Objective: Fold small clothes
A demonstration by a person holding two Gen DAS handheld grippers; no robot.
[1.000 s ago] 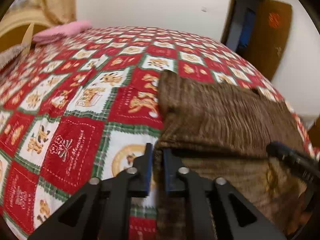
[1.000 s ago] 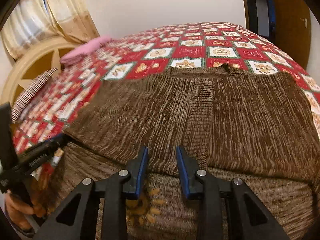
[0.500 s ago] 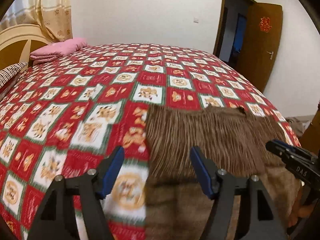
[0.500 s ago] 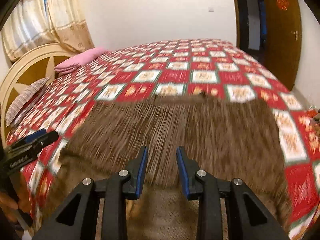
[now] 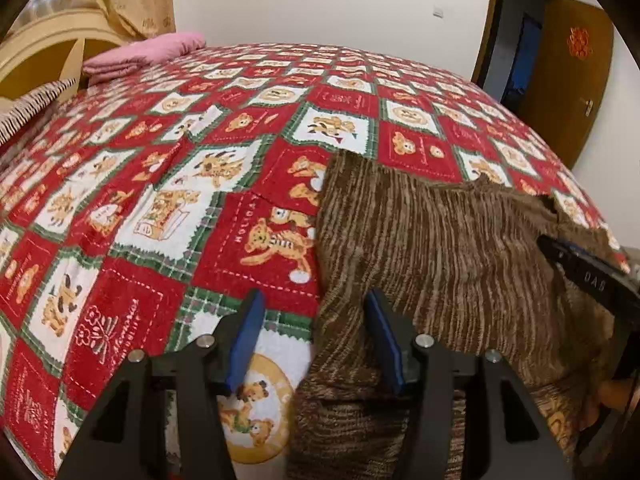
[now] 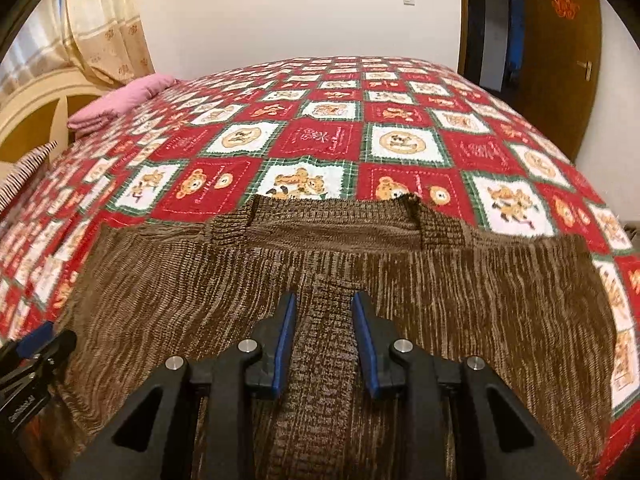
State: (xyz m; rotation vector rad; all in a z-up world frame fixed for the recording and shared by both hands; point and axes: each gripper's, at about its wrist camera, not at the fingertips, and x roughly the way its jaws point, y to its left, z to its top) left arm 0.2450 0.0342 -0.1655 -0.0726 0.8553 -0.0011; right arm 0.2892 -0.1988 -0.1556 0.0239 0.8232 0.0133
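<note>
A brown ribbed knit garment (image 5: 440, 256) lies folded on the bed, its upper layer laid over the lower part. My left gripper (image 5: 314, 340) is open over the garment's left edge, holding nothing. In the right wrist view the garment (image 6: 200, 292) fills the foreground, with its ribbed neck band at the far edge. My right gripper (image 6: 324, 340) is open above the garment's ribbed centre strip, empty. The right gripper also shows at the right edge of the left wrist view (image 5: 592, 276); the left gripper shows at the lower left of the right wrist view (image 6: 32, 352).
The bed has a red, white and green teddy-bear quilt (image 5: 160, 184). A folded pink cloth (image 5: 140, 56) and a striped pillow (image 5: 32, 104) lie by the headboard at far left. A brown door (image 5: 568, 88) stands open at the far right.
The left gripper went from shut at the garment's left edge to wide open. Both grippers lifted and drew back, then came down closer to the garment. The top layer lies flatter now.
</note>
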